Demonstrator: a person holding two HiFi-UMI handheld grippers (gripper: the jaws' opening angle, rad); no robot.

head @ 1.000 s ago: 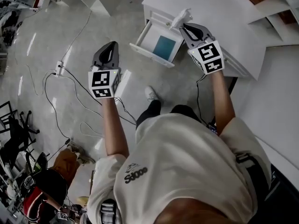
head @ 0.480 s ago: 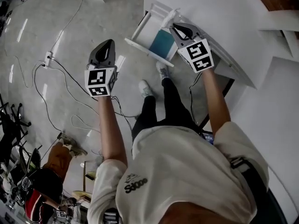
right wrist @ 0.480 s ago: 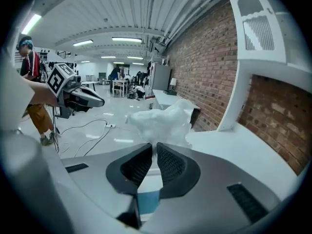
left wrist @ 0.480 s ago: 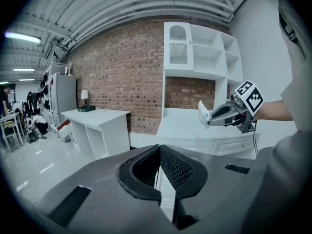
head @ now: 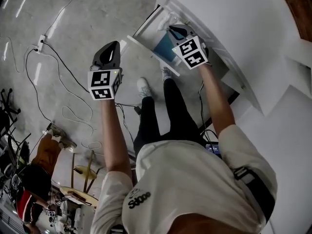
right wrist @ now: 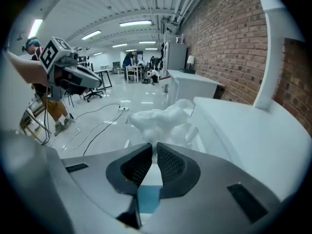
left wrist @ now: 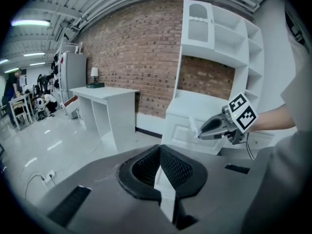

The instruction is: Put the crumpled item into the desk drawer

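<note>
My right gripper [head: 174, 29] is shut on a white crumpled item [head: 167, 19], which bulges out past the jaw tips [right wrist: 161, 117]. It hangs over the open desk drawer [head: 146, 49], whose inside holds a blue flat thing [head: 164, 47]. That blue patch also shows below the jaws in the right gripper view. The white desk [head: 234, 23] runs along the right. My left gripper [head: 109, 50] floats left of the drawer over the floor, shut and holding nothing [left wrist: 158, 151]. In the left gripper view the right gripper [left wrist: 201, 129] shows with the crumpled item [left wrist: 193, 125] at its tip.
The person's legs and shoes [head: 144, 87] stand just below the drawer front. Cables [head: 58, 82] and a power strip [head: 41, 45] lie on the floor at left. Chairs and another person [head: 41, 155] are at lower left. A second white desk [left wrist: 105, 106] and shelving [left wrist: 214, 48] stand ahead.
The right gripper has carried the crumpled item from the desk's edge down to over the open drawer. The person has stepped closer; the left gripper stays shut at about the same spot.
</note>
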